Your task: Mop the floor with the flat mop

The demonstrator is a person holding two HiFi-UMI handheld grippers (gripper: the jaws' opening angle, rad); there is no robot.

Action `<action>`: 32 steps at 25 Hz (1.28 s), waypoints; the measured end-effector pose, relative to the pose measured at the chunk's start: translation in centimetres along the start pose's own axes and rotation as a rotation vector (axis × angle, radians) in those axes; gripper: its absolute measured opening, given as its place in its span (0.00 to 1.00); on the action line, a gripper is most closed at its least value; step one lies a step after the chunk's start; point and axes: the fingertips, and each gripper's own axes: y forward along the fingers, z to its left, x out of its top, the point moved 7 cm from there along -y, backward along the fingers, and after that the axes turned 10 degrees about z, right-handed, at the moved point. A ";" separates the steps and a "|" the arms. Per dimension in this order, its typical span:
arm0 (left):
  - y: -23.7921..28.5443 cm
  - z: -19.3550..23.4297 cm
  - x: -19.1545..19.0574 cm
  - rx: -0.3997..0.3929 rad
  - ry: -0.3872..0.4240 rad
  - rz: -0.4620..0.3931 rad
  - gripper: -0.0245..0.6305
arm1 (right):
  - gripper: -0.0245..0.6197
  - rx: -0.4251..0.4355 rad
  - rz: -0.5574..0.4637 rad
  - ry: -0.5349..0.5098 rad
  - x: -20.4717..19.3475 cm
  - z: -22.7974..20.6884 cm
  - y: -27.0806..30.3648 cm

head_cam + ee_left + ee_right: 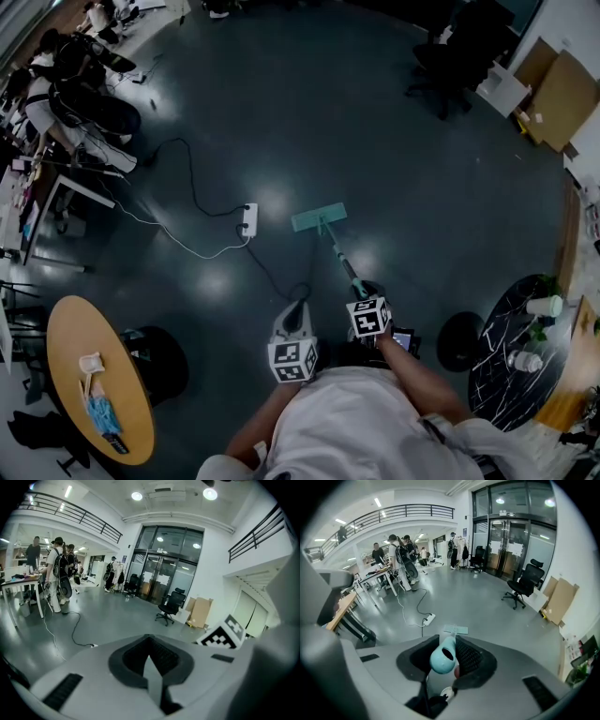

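The flat mop has a teal head [319, 218] lying flat on the dark grey floor, and its handle [345, 264] slants back toward me. My right gripper [366, 298] is shut on the handle's upper end. In the right gripper view the teal handle cap [443, 656] sits between the dark pads [469, 657], with the mop head [455, 629] on the floor beyond. My left gripper [292, 321] hangs beside it to the left, off the mop. Its jaws meet at the tip [150, 641] with nothing between them.
A white power strip [248, 219] with trailing cables lies left of the mop head. A round wooden table [70, 349] stands near left, a black marbled table [497, 361] with cups near right. An office chair [450, 66] and cardboard boxes [561, 94] stand far right; people sit at desks [66, 89] far left.
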 end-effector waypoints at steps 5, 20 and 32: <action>0.2 0.7 0.3 -0.003 -0.009 0.007 0.05 | 0.21 -0.031 -0.036 -0.008 6.0 -1.1 5.5; 1.1 3.4 1.5 0.034 -0.027 0.004 0.05 | 0.21 -0.053 -0.004 -0.012 12.5 -4.6 9.7; 1.4 0.6 3.8 -0.016 0.001 -0.057 0.05 | 0.21 0.003 0.074 -0.047 -3.0 -4.9 -6.4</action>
